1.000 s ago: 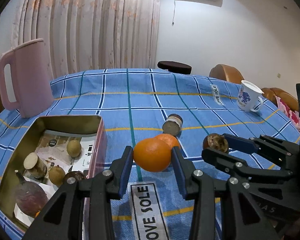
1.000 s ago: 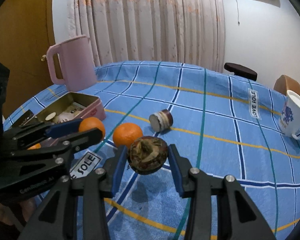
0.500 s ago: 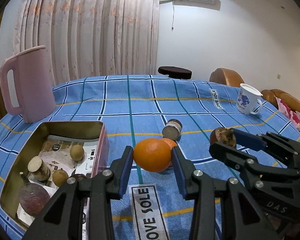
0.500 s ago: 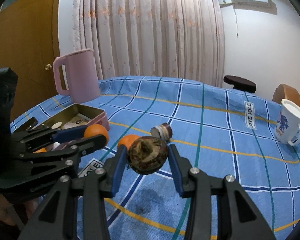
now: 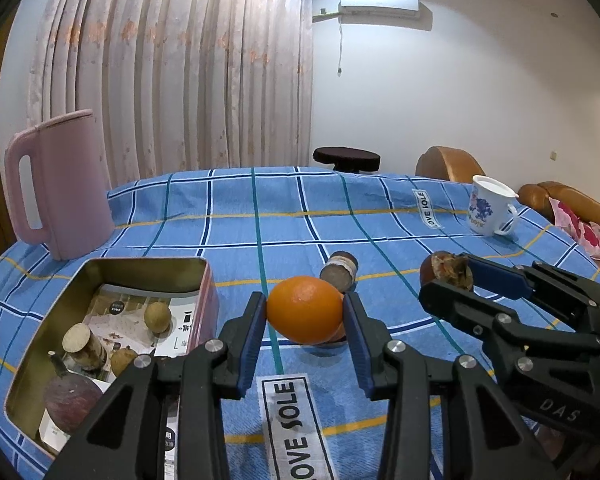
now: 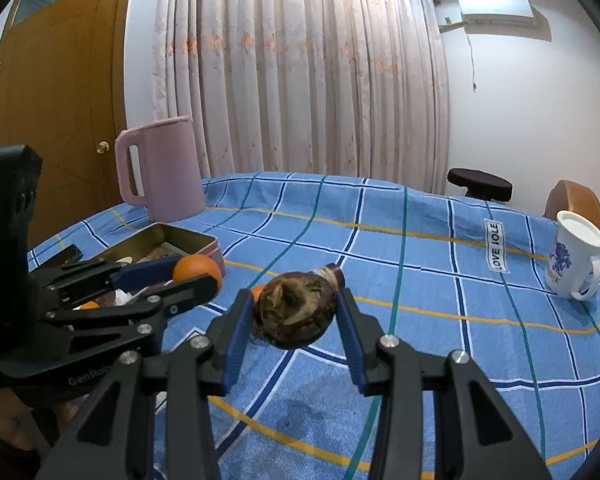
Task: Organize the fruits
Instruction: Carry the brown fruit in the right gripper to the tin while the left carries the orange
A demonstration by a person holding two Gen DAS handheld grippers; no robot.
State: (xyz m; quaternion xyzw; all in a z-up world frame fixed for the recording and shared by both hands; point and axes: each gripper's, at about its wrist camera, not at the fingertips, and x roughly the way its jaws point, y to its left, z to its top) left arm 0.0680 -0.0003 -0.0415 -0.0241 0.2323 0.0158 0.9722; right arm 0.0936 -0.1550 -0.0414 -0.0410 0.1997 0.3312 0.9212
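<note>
My left gripper [image 5: 305,316] is shut on an orange [image 5: 305,314] and holds it above the blue checked tablecloth. A second orange [image 5: 339,334] lies on the cloth just behind it, mostly hidden. My right gripper [image 6: 294,316] is shut on a dark brown mangosteen [image 6: 294,314], also held above the cloth; it also shows in the left wrist view [image 5: 446,272]. The held orange also shows in the right wrist view [image 6: 198,270]. An open metal tin [image 5: 32,344] at the left holds several fruits.
A pink jug [image 5: 58,188] stands behind the tin. A small brown jar [image 5: 339,271] lies on its side mid-table. A white mug [image 5: 489,206] stands at the far right. A dark stool [image 5: 346,158] and brown chairs sit beyond the table.
Both grippers have risen with their fruits; the table looks lower and more of the room shows. The second orange is now mostly hidden behind the held one.
</note>
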